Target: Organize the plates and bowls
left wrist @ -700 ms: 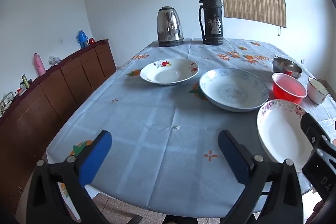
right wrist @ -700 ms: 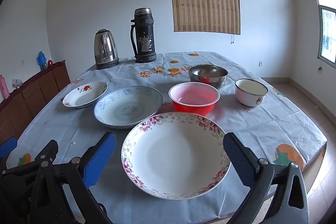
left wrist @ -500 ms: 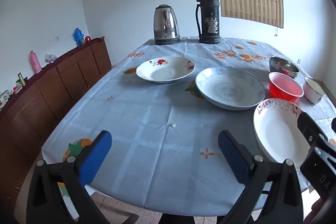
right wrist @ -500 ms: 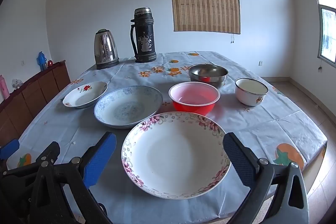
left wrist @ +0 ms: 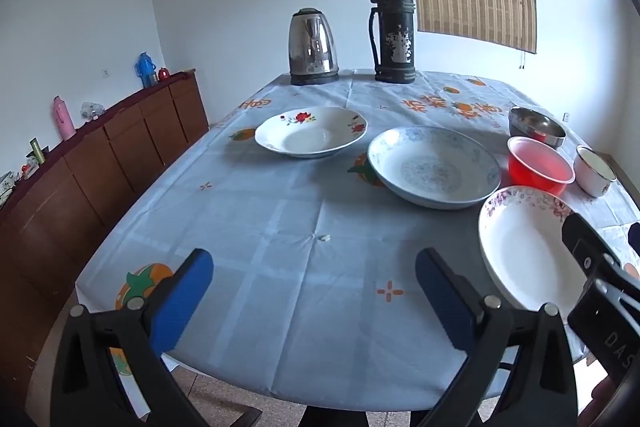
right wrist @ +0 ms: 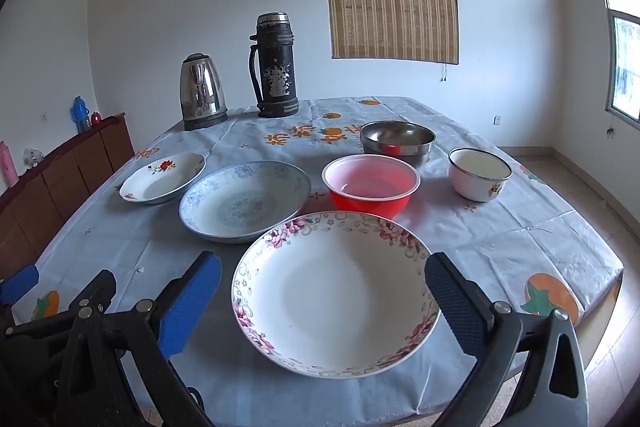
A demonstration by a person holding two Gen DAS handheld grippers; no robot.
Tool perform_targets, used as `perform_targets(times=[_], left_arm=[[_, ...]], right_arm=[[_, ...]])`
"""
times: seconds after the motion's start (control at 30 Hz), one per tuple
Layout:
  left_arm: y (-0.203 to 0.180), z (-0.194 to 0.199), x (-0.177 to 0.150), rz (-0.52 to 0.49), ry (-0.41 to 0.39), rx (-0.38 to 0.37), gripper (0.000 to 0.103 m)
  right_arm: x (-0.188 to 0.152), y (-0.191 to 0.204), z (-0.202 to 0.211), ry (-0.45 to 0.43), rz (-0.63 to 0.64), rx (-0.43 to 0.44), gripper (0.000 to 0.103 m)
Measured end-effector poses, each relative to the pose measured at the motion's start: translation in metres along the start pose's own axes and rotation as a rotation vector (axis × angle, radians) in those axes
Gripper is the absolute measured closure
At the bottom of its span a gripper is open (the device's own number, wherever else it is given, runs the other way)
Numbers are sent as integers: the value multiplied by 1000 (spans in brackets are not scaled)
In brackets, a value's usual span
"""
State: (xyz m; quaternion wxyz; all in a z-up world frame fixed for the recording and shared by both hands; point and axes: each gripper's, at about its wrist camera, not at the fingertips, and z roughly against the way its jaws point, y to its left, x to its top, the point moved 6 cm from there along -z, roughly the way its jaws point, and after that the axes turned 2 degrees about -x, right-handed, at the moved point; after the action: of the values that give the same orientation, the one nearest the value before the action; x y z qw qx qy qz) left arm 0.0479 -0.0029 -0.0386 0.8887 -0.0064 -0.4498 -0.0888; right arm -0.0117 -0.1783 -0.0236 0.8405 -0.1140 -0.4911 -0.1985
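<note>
The left gripper (left wrist: 314, 295) stands with its blue pads spread wide and nothing between them, hanging over a bare stretch of tablecloth near the tabletop's near edge; the right gripper (right wrist: 322, 303) is likewise wide open, its pads flanking the pink-flowered plate (right wrist: 334, 293) without touching it; that plate lies at the near edge of the tabletop (right wrist: 500, 239), just ahead of the right gripper; in the left wrist view the right gripper's black frame shows at the right border, over the same plate's rim.

Just beyond the flowered plate sits the red bowl (right wrist: 370, 185), near it but apart; to its left, close beside the flowered plate, lies the blue-patterned plate (right wrist: 244, 201); further left, toward the left edge, rests the red-flower plate (right wrist: 162, 177), just beside the blue one; behind the red bowl stands the steel bowl (right wrist: 398, 141); to the right of the red bowl, apart from it, is the white enamel bowl (right wrist: 480, 173).

At the far edge of the tabletop stand a steel kettle (right wrist: 202, 91) and a black thermos (right wrist: 276, 65), both upright, side by side; a brown sideboard (left wrist: 100, 163) runs along the wall off the left edge.
</note>
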Motion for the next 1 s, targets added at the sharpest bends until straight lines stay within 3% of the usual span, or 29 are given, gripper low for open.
perform_targets(times=[1.0], left_arm=[[-3,1,5,0,-4,-8,0]], right_arm=[[6,-1,-2,1,7,0,1]])
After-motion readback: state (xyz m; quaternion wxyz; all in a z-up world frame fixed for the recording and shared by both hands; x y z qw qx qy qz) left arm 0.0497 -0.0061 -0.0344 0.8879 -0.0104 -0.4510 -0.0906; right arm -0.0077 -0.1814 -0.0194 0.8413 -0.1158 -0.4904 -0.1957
